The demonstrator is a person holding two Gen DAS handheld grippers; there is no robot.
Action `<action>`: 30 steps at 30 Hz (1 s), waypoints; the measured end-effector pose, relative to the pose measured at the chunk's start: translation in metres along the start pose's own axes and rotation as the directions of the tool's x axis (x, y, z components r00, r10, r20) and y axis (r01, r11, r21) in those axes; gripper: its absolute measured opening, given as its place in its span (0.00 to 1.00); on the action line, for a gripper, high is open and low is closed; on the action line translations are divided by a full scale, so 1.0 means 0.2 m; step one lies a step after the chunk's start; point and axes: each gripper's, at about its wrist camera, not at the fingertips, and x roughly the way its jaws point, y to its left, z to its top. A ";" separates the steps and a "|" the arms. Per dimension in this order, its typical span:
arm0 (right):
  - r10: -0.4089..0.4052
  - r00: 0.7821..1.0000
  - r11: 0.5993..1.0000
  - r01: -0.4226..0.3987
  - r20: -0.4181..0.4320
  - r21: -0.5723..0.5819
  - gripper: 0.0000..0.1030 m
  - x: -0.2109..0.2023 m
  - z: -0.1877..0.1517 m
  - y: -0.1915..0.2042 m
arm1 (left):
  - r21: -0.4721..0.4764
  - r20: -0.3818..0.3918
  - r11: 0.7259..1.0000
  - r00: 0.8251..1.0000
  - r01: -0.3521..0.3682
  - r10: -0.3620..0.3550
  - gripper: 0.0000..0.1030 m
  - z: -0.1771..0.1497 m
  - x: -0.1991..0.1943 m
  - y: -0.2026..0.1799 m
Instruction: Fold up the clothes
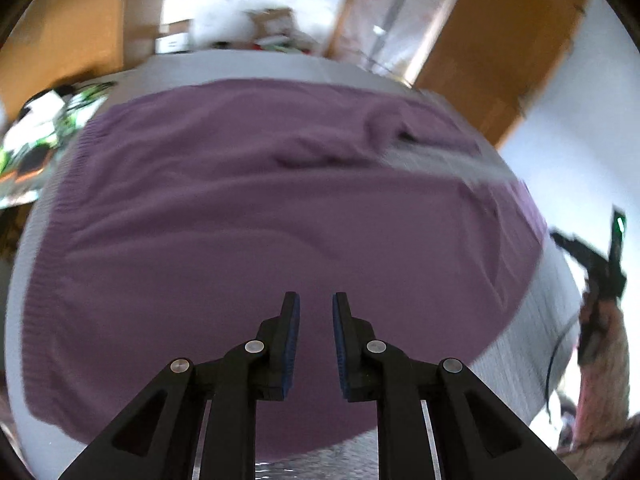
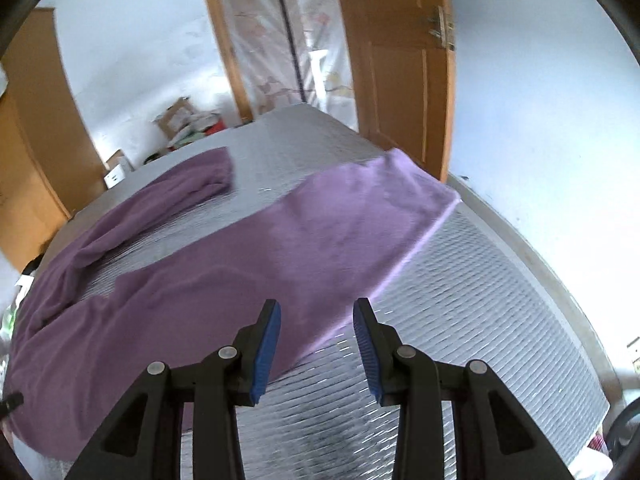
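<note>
One purple sweater (image 1: 240, 220), two sleeves, likely; both grippers' fingers released, empty.

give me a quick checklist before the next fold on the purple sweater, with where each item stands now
1. Left gripper empty: ok, jaws slightly apart, nothing between them.
2. Right gripper empty: ok, jaws apart, nothing between them.
3. Purple sweater spread on the grey bed cover: ok.
4. Sleeves laid out: ok, near sleeve and far sleeve both extend across the cover.
5. Body smooth: not ok, wrinkles near the shoulder.
6. Which sleeve edge lies closest to a gripper: cannot tell, both views are blurred.
</note>
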 end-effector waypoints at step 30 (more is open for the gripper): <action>-0.097 0.993 0.987 0.106 -0.073 0.120 0.40 0.30 0.19 -0.22 | 0.343 -0.074 0.939 0.996 -0.025 0.054 0.20 -0.25 0.03 -0.34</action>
